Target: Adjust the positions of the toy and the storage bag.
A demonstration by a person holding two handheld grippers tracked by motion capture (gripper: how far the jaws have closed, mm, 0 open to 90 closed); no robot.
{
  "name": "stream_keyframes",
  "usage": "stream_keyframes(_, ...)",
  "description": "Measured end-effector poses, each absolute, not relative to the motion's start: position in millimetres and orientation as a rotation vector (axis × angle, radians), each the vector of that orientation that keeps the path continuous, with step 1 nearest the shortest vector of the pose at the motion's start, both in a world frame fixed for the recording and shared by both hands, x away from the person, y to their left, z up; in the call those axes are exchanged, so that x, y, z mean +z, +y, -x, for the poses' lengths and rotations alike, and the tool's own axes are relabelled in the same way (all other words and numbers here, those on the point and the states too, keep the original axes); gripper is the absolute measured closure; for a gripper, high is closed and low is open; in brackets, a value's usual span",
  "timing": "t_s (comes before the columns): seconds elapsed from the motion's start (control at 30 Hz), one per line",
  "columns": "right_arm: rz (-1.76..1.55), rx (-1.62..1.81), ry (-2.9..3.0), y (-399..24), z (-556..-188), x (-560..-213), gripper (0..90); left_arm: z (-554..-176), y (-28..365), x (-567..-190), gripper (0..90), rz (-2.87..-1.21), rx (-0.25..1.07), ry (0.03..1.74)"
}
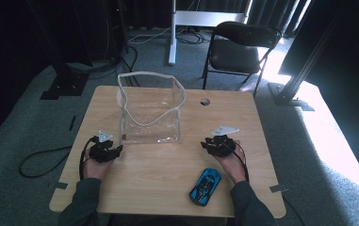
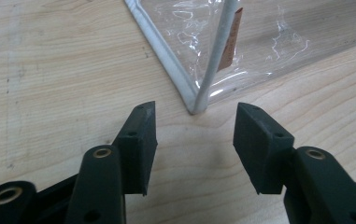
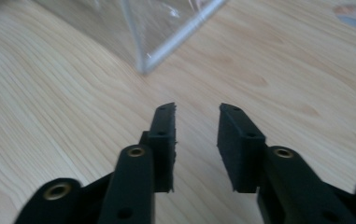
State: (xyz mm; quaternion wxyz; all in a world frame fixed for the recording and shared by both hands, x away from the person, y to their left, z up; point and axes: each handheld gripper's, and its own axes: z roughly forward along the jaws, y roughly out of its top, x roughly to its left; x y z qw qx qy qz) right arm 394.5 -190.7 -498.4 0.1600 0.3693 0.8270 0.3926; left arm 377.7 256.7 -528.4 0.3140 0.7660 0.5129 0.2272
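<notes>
Your left gripper (image 1: 105,151) sits low at the near left, jaws apart. Your right gripper (image 1: 219,145) sits near right, jaws narrower, nothing between them.

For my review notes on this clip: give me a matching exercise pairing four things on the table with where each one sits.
Things:
1. clear bag
2. blue toy car
3. left gripper
4. round hole in the table

Places:
A. near the table's front edge, beside the person's right forearm
B. at the far edge, right of the bag
C. standing open at the middle of the far half
D. just off the bag's near left corner, jaws apart with nothing between them

Pairs: 1-C, 2-A, 3-D, 4-B
</notes>
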Motion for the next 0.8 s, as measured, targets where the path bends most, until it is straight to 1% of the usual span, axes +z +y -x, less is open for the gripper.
stream_keyframes(0.07,-1.049,1.132,2.368,-187.4,-396.3,-498.1,68.3,-379.7,255.3,-528.5,52.1,-2.025,0.604,1.352)
stream_keyframes(0.1,-1.011,1.146,2.388,-175.8,-400.7,-497.9,70.9,-381.5,254.3,-528.2,56.1,-2.024,0.610,1.351)
stream_keyframes(0.13,-1.011,1.146,2.388,-175.8,-400.7,-497.9,70.9,-381.5,254.3,-528.2,57.1,-2.024,0.610,1.351)
stream_keyframes(0.33,-0.929,1.159,2.427,-147.4,-414.6,-493.4,73.6,-387.0,250.4,-530.5,61.4,-2.042,0.628,1.346)
stream_keyframes(0.47,-0.909,1.170,2.442,-137.6,-422.5,-491.4,75.5,-389.7,249.3,-532.6,64.1,-2.048,0.635,1.349)
stream_keyframes(0.5,-0.896,1.175,2.452,-131.7,-427.3,-489.7,77.8,-390.4,248.7,-532.6,66.8,-2.047,0.639,1.347)
stream_keyframes(0.57,-0.891,1.182,2.457,-129.1,-429.6,-488.9,78.8,-390.8,248.6,-532.5,67.9,-2.049,0.639,1.347)
stream_keyframes(0.6,-0.892,1.203,2.460,-124.0,-433.3,-487.3,79.0,-392.0,248.3,-532.8,71.1,-2.056,0.634,1.345)
stream_keyframes(0.67,-0.890,1.211,2.462,-121.5,-434.7,-486.7,79.2,-392.3,247.6,-533.4,72.5,-2.054,0.632,1.345)
stream_keyframes(0.73,-0.886,1.215,2.468,-114.9,-437.4,-486.9,81.2,-392.7,244.9,-533.8,77.7,-2.068,0.631,1.329)
stream_keyframes(0.8,-0.875,1.207,2.469,-112.0,-438.1,-488.0,86.8,-392.8,243.9,-533.7,80.9,-2.075,0.632,1.324)
